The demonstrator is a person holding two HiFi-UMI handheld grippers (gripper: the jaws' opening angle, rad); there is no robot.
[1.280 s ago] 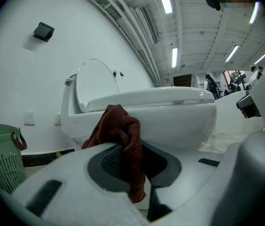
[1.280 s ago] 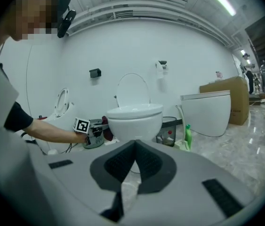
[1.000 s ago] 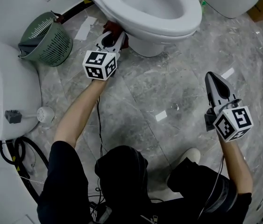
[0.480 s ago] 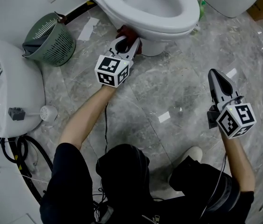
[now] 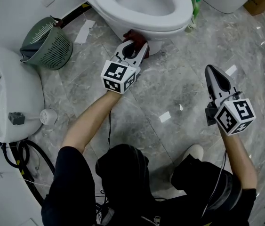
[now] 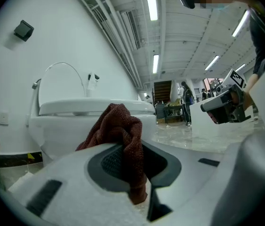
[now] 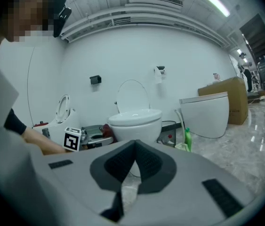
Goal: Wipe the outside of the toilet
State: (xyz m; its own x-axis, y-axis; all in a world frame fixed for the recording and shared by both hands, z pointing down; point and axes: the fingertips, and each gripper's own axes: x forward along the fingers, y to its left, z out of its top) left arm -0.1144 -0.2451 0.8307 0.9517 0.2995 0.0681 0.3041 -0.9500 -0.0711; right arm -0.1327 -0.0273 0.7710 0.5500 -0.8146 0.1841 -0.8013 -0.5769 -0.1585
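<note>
The white toilet [image 5: 144, 6] stands at the top of the head view, lid up. My left gripper [image 5: 133, 47] is shut on a dark red cloth [image 5: 134, 35], which is pressed against the base of the bowl just under the rim. In the left gripper view the cloth [image 6: 123, 140] bunches up between the jaws with the toilet [image 6: 76, 121] right behind it. My right gripper [image 5: 215, 79] hovers over the floor to the right, well away from the toilet, its jaws closed with nothing in them. The right gripper view looks at the toilet [image 7: 134, 119] from a distance.
A green basket [image 5: 45, 41] lies on its side left of the toilet. A second white toilet unit [image 5: 5, 98] and black hoses [image 5: 19, 154] fill the left edge. A green bottle [image 5: 196, 6] stands right of the bowl. Paper scraps [image 5: 164, 117] dot the marble floor.
My left gripper has carried the cloth rightward along the base of the bowl, from its left side toward the front. The right gripper has shifted only slightly.
</note>
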